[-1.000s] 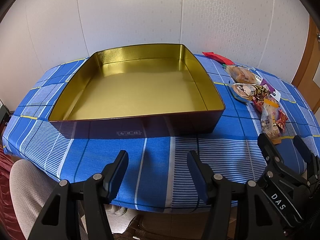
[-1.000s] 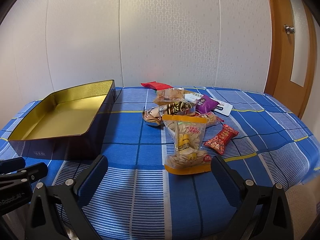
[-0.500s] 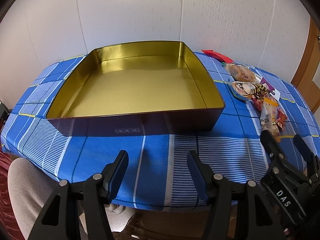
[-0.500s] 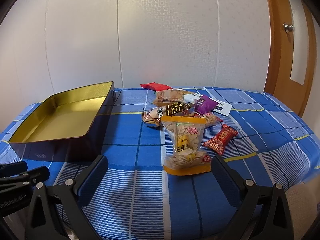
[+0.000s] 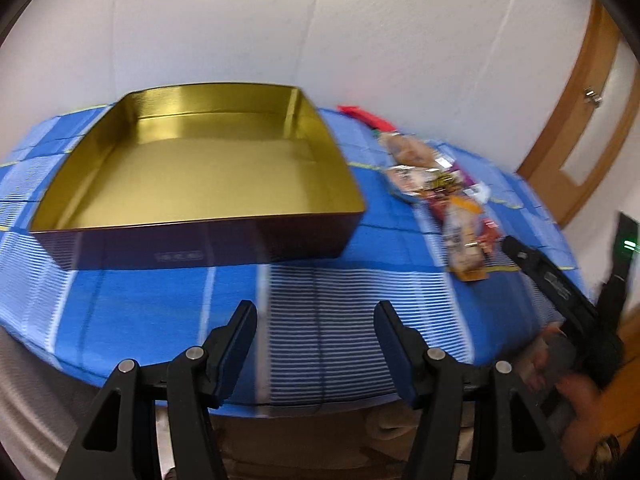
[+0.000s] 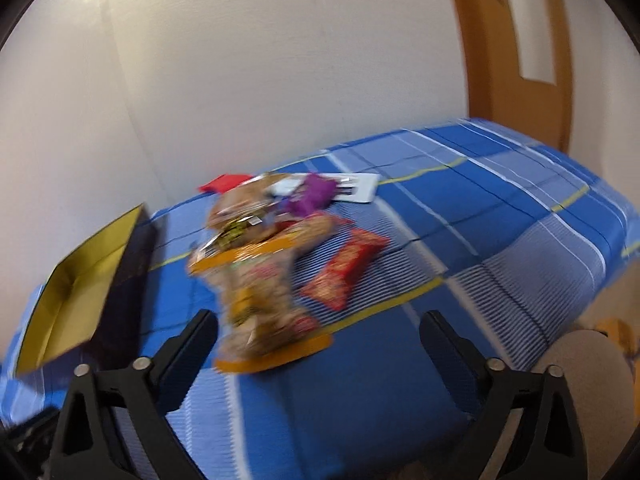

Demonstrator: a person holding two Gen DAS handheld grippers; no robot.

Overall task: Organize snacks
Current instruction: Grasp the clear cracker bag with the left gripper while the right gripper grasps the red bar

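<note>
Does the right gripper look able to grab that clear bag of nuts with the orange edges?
Probably yes. The right gripper has open, empty jaws, just closing a little, and the nut bag lies right ahead on the tablecloth with nothing between them.

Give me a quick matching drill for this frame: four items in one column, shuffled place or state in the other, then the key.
Items
1. gold tin
2. clear nut bag
3. red candy packet
4. left gripper

States
A. lying just right of the nut bag
B. open, nothing between its fingers
C. holds no snacks yet
D. nearest the right gripper, close to one of its fingers

Pairs: 1-C, 2-D, 3-A, 4-B
</note>
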